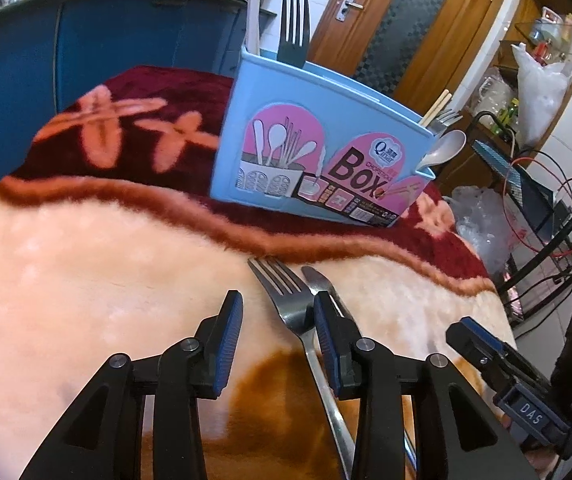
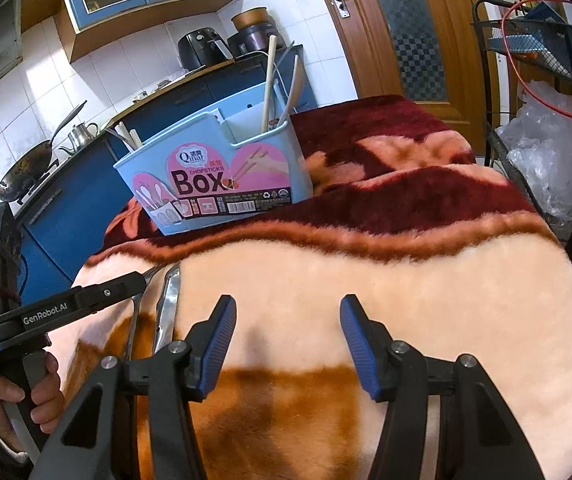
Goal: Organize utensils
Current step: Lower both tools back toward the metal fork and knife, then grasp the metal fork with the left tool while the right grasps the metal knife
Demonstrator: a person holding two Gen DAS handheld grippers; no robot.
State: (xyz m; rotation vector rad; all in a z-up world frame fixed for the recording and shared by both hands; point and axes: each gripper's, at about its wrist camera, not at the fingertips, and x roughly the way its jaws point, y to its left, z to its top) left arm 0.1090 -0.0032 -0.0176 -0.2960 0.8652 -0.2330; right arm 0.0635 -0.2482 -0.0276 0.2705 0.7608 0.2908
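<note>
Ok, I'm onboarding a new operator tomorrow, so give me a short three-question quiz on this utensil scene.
1. True or false: the left gripper has its jaws shut on the fork.
2. Multiple choice: which lies right beside the fork on the blanket? A) knife B) ladle C) whisk
3. Fill in: the big word printed on the blue utensil holder is ____.

Key:
1. False. The jaws are open, and the fork lies between them, near the right-hand one.
2. A, the knife.
3. Box. The right gripper is open too, over bare blanket.
</note>
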